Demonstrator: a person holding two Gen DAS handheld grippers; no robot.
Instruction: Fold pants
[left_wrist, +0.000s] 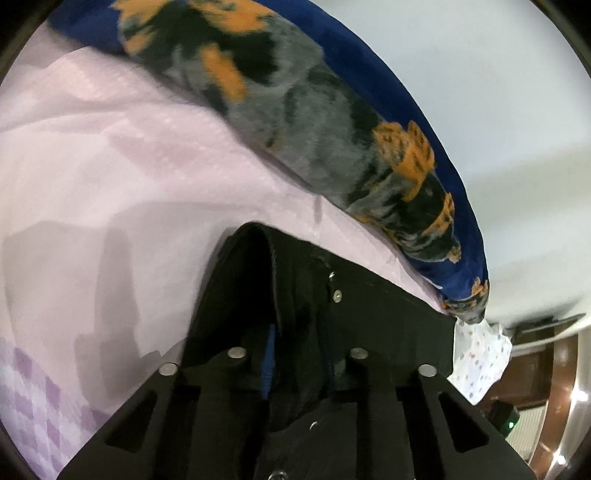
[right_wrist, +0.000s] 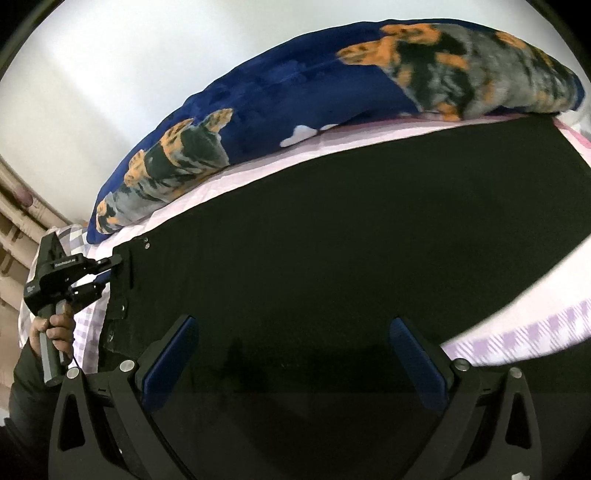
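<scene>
Black waistband cloth fills the left wrist view right at the lens: the left gripper (left_wrist: 295, 354) has its jaws nearly closed on a bunched fold of the black pants (left_wrist: 325, 295), with a metal button or rivet showing just beyond the fingertips. The pinch looks to take in several layers at once. Behind it lies the pale pink bedsheet (left_wrist: 110, 184), and along the bed's far edge sits a rolled blue fleece blanket (left_wrist: 295, 122) with an orange and grey animal print.

Seen from the right wrist, the right gripper (right_wrist: 295, 354) has its jaws wide apart, blue pads on either side, over the flat black cloth with nothing between them that they press on. The pants (right_wrist: 351, 229) spread across the bed from the left end, where the other gripper (right_wrist: 110, 273) bites the waist corner, held in a person's hand (right_wrist: 55, 332), to the far right. The blanket (right_wrist: 277, 99) runs just behind them.

As I judge it, the main risk is an uneven fold: one end is gripped while the right jaws hold nothing, so lifting now would drag the cloth skewed. The thick pinch could also slip and shed a layer.
</scene>
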